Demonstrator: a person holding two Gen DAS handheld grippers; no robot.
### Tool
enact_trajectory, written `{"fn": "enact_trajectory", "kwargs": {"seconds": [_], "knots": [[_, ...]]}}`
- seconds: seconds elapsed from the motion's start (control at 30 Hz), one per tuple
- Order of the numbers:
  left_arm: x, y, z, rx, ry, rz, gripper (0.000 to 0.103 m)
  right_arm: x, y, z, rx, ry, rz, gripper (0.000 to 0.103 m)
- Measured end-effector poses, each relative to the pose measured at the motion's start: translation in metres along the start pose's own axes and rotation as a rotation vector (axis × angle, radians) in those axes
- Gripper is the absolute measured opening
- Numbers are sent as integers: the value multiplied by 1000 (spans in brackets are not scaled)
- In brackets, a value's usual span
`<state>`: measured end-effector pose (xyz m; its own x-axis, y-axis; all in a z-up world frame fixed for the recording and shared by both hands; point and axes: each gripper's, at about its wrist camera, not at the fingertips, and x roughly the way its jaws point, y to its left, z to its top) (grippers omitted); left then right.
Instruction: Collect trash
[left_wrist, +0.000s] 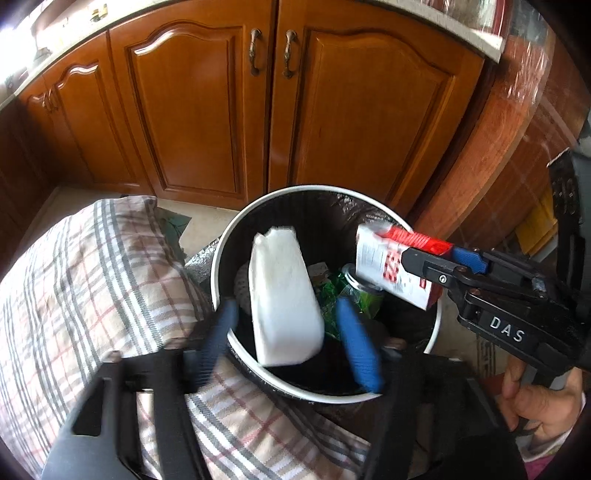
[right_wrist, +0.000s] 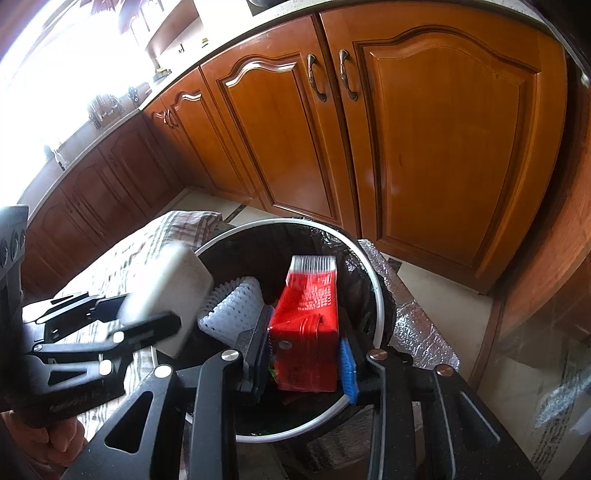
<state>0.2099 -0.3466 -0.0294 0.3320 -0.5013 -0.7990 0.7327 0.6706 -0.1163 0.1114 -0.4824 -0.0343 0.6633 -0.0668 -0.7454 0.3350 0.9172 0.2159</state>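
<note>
Releasing both items over the bin mouth is the step in hand, judged from how they hang above it. For a clean drop, keep each gripper centred inside the white rim so nothing catches on the edge or slides onto the cloth at the left.

Nearest, the left gripper (left_wrist: 284, 332) has its blue pads (left_wrist: 356, 343) spread wide. The white foam block (left_wrist: 282, 295) sits between them, tilted with its top toward the far side, and a clear gap shows on each side of it. The jaws stand open and the block looks free, over the trash bin (left_wrist: 437, 325).

At the right, the right gripper (right_wrist: 308, 354) is closed on the red carton (right_wrist: 308, 321), one pad against each narrow side. The carton hangs above the bin's open mouth, not yet let go. Widen these jaws fully before lifting away.

Inside the bin lie a white mesh sleeve (right_wrist: 236, 310) and green wrapping (left_wrist: 332, 295) on a black liner. A plaid cloth (left_wrist: 92, 280) lies just left of the bin. Farther off stand wooden cabinet doors (left_wrist: 192, 110) along the kitchen floor
</note>
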Motion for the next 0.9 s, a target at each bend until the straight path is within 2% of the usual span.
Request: {"fn": "enact_trajectory", "kwargs": {"seconds": [0.13,0.27,0.5,0.63,0.9], "knots": [[-13,8,-4,-27,-25,-22,69,-6,-3,-2,37,-26,32,48],[-32,19,-15,-62,-73,-35,73,-17,-3,-7,76,-67,55,52],[-70,43,-56,-163,-141,-50,75,-43,11,-24,100,-153,75,79],[-90,56,-86,-203,-186,-30,79,-59,29,-44,103,-205,71,94],[-122,66,-136,-223,-271,39,87,-87,63,-95,101,-276,44,100]]}}
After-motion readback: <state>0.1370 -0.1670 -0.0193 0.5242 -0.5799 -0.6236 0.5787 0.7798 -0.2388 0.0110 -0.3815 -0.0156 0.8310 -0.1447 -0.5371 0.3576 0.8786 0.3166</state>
